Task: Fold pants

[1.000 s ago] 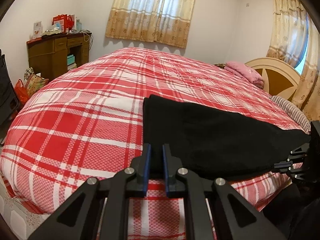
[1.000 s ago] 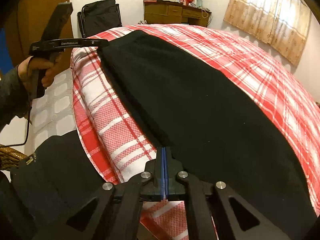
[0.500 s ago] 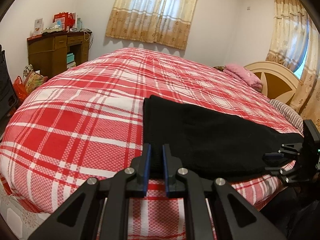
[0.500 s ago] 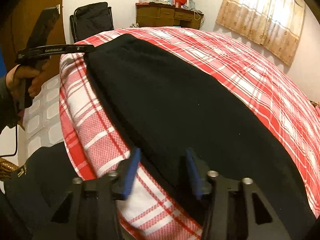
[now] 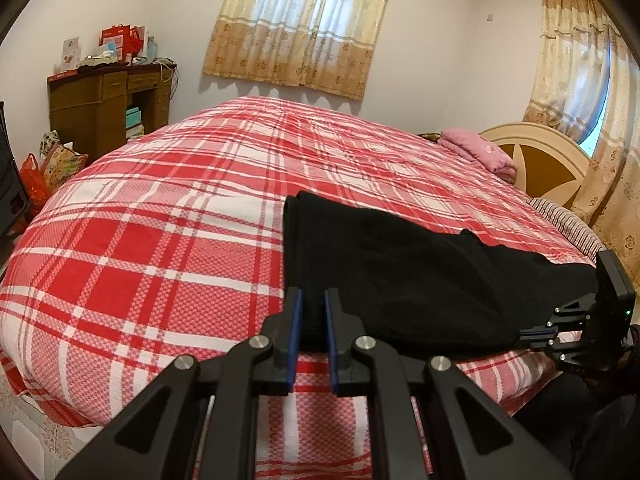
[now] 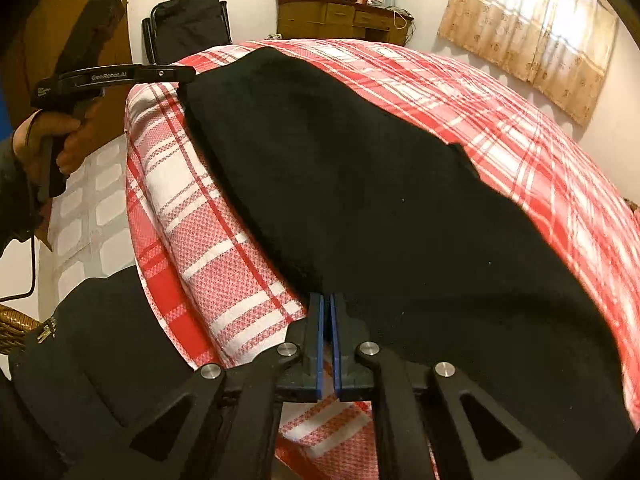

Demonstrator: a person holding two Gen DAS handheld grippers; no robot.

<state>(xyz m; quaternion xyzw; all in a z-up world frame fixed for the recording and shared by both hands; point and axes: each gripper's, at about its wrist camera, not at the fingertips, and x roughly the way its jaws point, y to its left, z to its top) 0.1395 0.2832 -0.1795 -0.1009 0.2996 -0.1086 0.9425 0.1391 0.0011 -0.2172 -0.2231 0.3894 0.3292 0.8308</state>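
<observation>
Black pants lie along the near edge of a bed with a red-and-white plaid cover. My left gripper is shut on the near corner of the pants at one end. My right gripper is nearly closed, pinching the near edge of the pants at the other end. Each gripper shows in the other's view: the right one at far right, the left one at upper left, held by a hand.
A wooden desk with boxes stands at the back left. A pink folded cloth and a headboard are at the right. A black chair stands by the wall. The tiled floor lies beside the bed.
My right gripper was shut, opened wide half a second ago, and has now closed on the pants' near edge. The left gripper kept its hold.
</observation>
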